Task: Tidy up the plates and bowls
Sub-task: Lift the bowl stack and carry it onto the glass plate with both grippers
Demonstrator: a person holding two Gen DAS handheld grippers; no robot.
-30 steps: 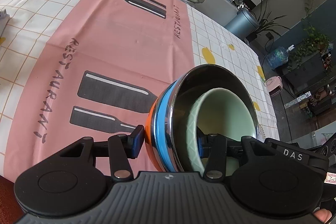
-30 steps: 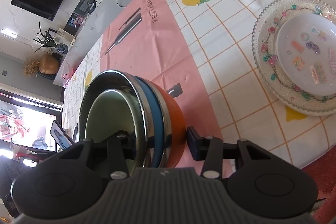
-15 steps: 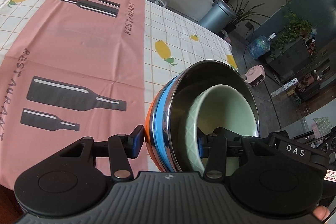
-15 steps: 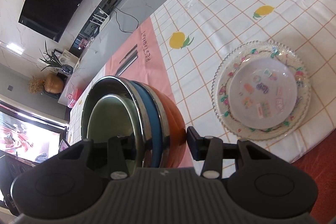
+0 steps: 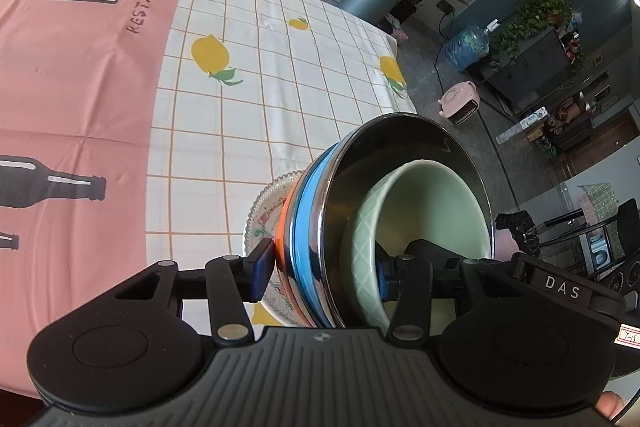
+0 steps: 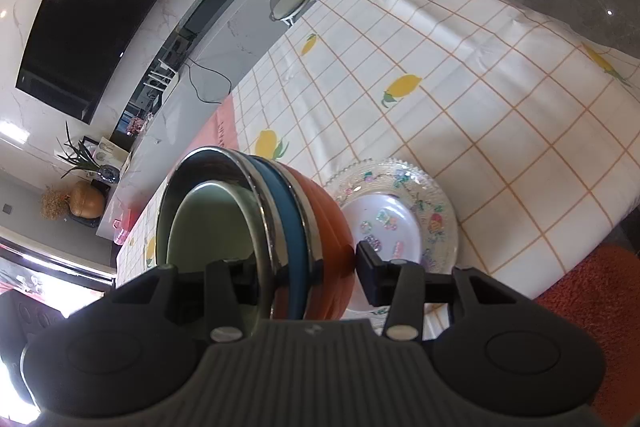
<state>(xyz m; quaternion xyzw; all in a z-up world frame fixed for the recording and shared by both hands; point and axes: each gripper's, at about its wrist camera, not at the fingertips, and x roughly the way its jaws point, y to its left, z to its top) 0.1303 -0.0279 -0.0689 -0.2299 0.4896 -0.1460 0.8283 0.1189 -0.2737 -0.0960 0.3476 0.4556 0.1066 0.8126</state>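
Both grippers on the same load: a nested stack of bowls, orange outer shell, blue band, shiny steel bowl inside it, pale green ceramic bowl with a diamond-pattern wall innermost.

My left gripper is clamped across the stack's rim: one blue pad on the orange outside, the other pad inside against the green bowl's wall. Stack sits dead centre between the fingers, mouth tipped toward the camera's right.

My right gripper grips the opposite rim the same way: outer finger touching the orange wall, inner finger inside the steel bowl (partly hidden by the rim, so I can't see where exactly that pad lands). Here the mouth faces the camera's left.

Stack is held off the table, tilted, above the checked lemon-print tablecloth, near the table's corner.

Directly behind and below the stack: a clear scalloped glass plate with a floral rim, a smaller white sticker-pattern plate resting in it. From the left wrist only the glass plate's edge shows past the orange wall. Whether the stack touches the plates, can't tell.

Pink restaurant-print placemat lies well off to the side.
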